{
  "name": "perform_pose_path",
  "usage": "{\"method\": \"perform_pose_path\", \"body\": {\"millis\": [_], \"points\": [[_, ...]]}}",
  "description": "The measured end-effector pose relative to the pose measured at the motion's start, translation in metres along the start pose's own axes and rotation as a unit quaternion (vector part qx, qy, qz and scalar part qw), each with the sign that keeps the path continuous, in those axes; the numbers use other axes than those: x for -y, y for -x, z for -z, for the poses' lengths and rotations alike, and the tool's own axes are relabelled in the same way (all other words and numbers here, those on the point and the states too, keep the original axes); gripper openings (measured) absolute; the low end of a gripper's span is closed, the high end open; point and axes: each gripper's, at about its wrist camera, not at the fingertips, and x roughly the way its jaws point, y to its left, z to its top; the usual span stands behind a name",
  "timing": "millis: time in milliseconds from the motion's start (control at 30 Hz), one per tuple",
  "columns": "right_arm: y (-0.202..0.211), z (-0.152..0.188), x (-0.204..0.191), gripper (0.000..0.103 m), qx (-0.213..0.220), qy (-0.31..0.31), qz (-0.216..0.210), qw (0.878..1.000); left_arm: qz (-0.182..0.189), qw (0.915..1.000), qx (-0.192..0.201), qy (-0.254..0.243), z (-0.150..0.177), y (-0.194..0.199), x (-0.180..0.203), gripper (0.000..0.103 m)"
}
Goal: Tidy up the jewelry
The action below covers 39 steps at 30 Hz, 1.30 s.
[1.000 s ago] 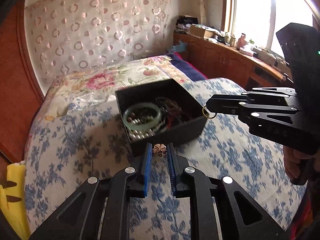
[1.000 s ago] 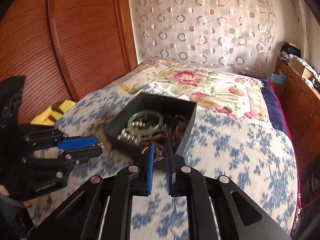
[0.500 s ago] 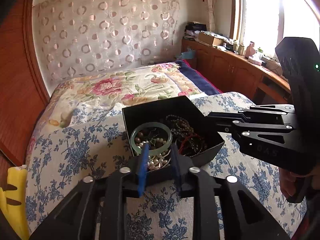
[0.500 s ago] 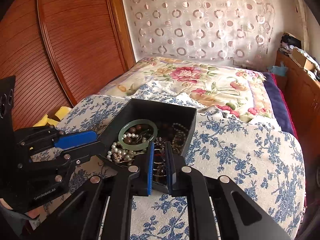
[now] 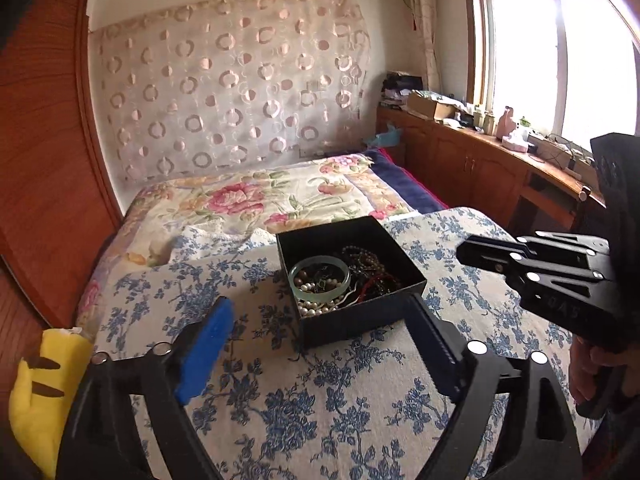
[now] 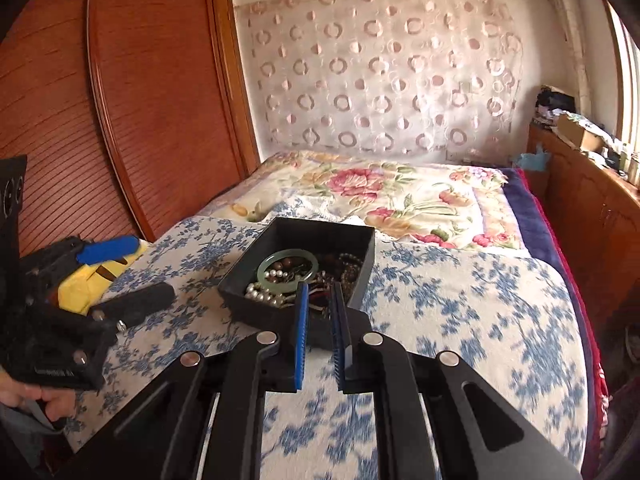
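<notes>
A black open box [image 5: 360, 322] [image 6: 260, 309] sits on the blue-flowered bedspread [image 5: 320, 400]. Inside lie a pale green jade bangle [image 5: 318, 297] [image 6: 289, 256], a pearl string [image 5: 316, 310] [image 6: 260, 294] and dark bead strands [image 5: 364, 260] [image 6: 349, 268]. My left gripper [image 5: 320, 304] [image 6: 154, 268] is back from the box's near side, its jaws opening wide with nothing between them. My right gripper [image 6: 320, 286] [image 5: 462, 254] is shut just short of the box's right near edge. I see nothing between its blue pads [image 6: 301, 320].
A yellow plush toy [image 5: 36, 392] [image 6: 80, 284] lies at the bed's left edge by the red wooden wardrobe [image 6: 140, 120]. A rose-patterned quilt [image 5: 256, 196] covers the far bed. A cluttered wooden cabinet [image 5: 480, 168] runs under the window. A hand [image 5: 588, 372] holds the right gripper.
My left jaws, shut on a small flower-shaped piece a second ago, have spread wide and it is gone from them. Both grippers passed over the box, then pulled back and up.
</notes>
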Motion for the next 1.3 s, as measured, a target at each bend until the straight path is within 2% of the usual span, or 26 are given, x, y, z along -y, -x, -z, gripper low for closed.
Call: {"method": "perform_pose_path", "body": {"millis": [100,167,200,267,367,467,767,1300], "points": [[0.02,0.01,-0.004,0.034,0.012,-0.004,0.008,1.0,-0.007,0.9999,0.008,0.006,0.003,0.016,0.001,0.095],[0.036,0.016,-0.005,0.056,0.024,-0.01,0.017,1.0,-0.016,0.9997,0.013,0.011,0.006,0.026,0.002,0.096],[0.043,0.02,-0.005,0.062,0.028,-0.013,0.026,0.999,-0.024,0.9995,0.013,0.015,0.01,0.031,0.002,0.096],[0.051,0.025,-0.006,0.079,0.034,-0.015,0.039,0.999,-0.033,0.9991,0.013,0.021,0.015,0.037,0.0,0.096],[0.065,0.033,-0.004,0.093,0.042,-0.027,0.047,0.998,-0.045,0.9985,0.012,0.029,0.022,0.047,-0.002,0.096],[0.075,0.039,-0.003,0.101,0.047,-0.037,0.054,0.997,-0.055,0.998,0.012,0.029,0.028,0.054,-0.002,0.096],[0.083,0.043,-0.005,0.101,0.052,-0.036,0.069,0.996,-0.052,0.9975,0.011,0.047,0.035,0.063,-0.006,0.096],[0.084,0.046,-0.006,0.101,0.053,-0.045,0.082,0.994,-0.056,0.997,0.027,0.045,0.035,0.074,-0.005,0.096]]}}
